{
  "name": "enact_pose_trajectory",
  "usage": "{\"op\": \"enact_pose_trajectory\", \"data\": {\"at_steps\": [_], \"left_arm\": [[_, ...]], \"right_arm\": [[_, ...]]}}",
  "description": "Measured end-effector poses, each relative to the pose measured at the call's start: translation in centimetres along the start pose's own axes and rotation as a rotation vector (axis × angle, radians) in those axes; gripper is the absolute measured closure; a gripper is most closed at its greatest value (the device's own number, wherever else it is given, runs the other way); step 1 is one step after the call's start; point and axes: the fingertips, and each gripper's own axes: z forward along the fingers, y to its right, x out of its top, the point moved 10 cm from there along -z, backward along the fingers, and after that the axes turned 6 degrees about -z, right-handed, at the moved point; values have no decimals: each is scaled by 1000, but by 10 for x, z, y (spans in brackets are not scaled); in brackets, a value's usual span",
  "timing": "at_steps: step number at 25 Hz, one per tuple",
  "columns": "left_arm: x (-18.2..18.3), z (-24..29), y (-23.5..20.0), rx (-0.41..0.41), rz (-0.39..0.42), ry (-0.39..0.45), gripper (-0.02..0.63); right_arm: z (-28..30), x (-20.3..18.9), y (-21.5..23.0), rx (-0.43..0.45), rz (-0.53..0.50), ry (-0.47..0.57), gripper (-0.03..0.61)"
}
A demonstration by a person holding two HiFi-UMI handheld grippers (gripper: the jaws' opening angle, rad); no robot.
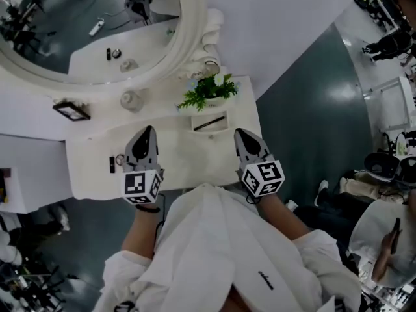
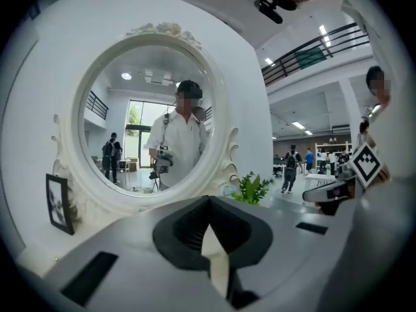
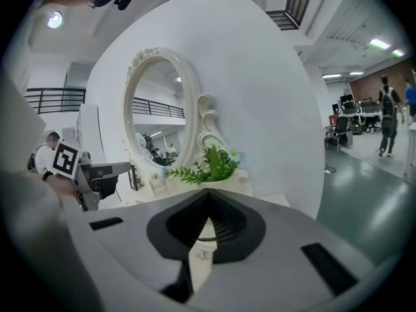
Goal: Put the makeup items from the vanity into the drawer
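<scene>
Though the left gripper (image 1: 147, 132) and right gripper (image 1: 242, 135) hang clenched and empty, nothing looks stowed yet. On the vanity (image 1: 188, 160), a dark pencil (image 1: 209, 123) lies at the right's ten o'clock, and small dark items (image 1: 112, 164) at the left's eight.

The white vanity top (image 1: 195, 164) fills the middle of the frame. On it stand a green plant (image 1: 209, 91) at the upper right, a round jar (image 1: 132, 100) and a picture frame (image 1: 71, 111) at the left. A dark pencil (image 1: 209, 123) lies near the centre.
</scene>
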Motion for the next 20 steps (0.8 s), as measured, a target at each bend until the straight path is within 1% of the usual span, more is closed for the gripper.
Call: {"op": "enact_pose_trajectory", "data": {"at_steps": [3, 6, 9, 13, 16, 20], "left_arm": [[7, -13, -17, 54, -8, 49, 586], [15, -25, -26, 78, 15, 88, 586], [22, -38, -30, 88, 30, 128, 586], [32, -52, -32, 99, 24, 174, 586], [37, -58, -34, 108, 21, 196, 586], [37, -61, -33, 110, 26, 204, 586]], "right_arm": [[-5, 9, 3, -24, -9, 28, 561], [-13, 17, 6, -45, -5, 57, 561], [-22, 25, 6, -57, -13, 88, 561], [-35, 35, 4, -62, -36, 124, 561], [-41, 40, 4, -67, -60, 142, 561], [-46, 45, 5, -75, -71, 157, 561]]}}
